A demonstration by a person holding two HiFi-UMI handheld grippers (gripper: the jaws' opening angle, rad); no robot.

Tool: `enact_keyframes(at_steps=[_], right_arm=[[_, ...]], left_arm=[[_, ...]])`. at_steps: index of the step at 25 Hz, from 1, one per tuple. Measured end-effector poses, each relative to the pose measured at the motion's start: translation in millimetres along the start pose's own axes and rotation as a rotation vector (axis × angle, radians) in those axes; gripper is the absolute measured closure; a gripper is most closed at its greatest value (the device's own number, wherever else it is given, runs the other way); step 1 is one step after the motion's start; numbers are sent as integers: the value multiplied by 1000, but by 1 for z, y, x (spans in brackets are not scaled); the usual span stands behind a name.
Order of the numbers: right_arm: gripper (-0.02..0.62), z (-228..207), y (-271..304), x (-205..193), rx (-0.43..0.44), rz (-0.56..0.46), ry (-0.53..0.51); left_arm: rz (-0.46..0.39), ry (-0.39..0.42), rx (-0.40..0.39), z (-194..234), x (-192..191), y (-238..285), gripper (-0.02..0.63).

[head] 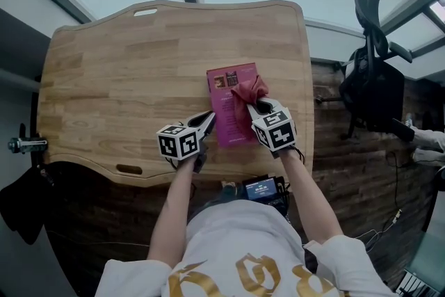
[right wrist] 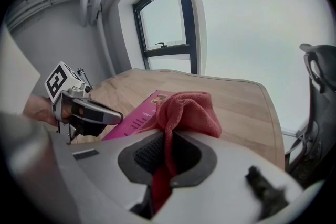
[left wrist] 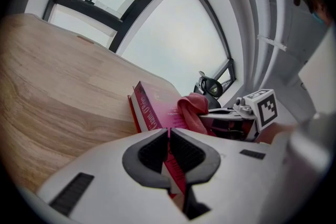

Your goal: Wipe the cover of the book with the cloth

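A magenta book (head: 233,106) lies flat on the wooden table (head: 125,73), near its front right corner. My left gripper (head: 207,119) is shut on the book's cover at its left edge; the thin cover (left wrist: 169,139) runs between the jaws. My right gripper (head: 259,103) is shut on a red cloth (head: 249,90), which bunches over the book's right half. The same cloth (right wrist: 185,110) fills the right gripper view, with the book (right wrist: 137,118) under it. In the left gripper view the cloth (left wrist: 193,111) rests on the book (left wrist: 152,107), beside the right gripper (left wrist: 223,115).
A black office chair (head: 372,76) stands right of the table. A dark device with a lit screen (head: 262,188) hangs at the person's waist. The table's front edge has a handle slot (head: 130,169). Windows lie beyond the far edge.
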State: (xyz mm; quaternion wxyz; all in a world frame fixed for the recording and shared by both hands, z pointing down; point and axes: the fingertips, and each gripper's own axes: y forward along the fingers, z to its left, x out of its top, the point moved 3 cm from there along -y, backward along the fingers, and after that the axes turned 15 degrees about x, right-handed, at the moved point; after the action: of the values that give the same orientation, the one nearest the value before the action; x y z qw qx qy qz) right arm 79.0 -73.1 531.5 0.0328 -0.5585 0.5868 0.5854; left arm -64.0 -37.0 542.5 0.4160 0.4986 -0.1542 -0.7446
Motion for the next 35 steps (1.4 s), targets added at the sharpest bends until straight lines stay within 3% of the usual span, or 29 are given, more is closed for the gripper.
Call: enact_keyframes(at_steps=[23, 31, 35], right_arm=[[555, 19, -17, -24, -16, -16, 18], [555, 23, -25, -19, -49, -22, -12], [555, 23, -37, -14, -83, -75, -1]], left_arm=[[-5, 29, 22, 0, 1, 0, 581], [-42, -101, -33, 4, -2, -1, 583], [-51, -42, 13, 5, 1, -3, 583]])
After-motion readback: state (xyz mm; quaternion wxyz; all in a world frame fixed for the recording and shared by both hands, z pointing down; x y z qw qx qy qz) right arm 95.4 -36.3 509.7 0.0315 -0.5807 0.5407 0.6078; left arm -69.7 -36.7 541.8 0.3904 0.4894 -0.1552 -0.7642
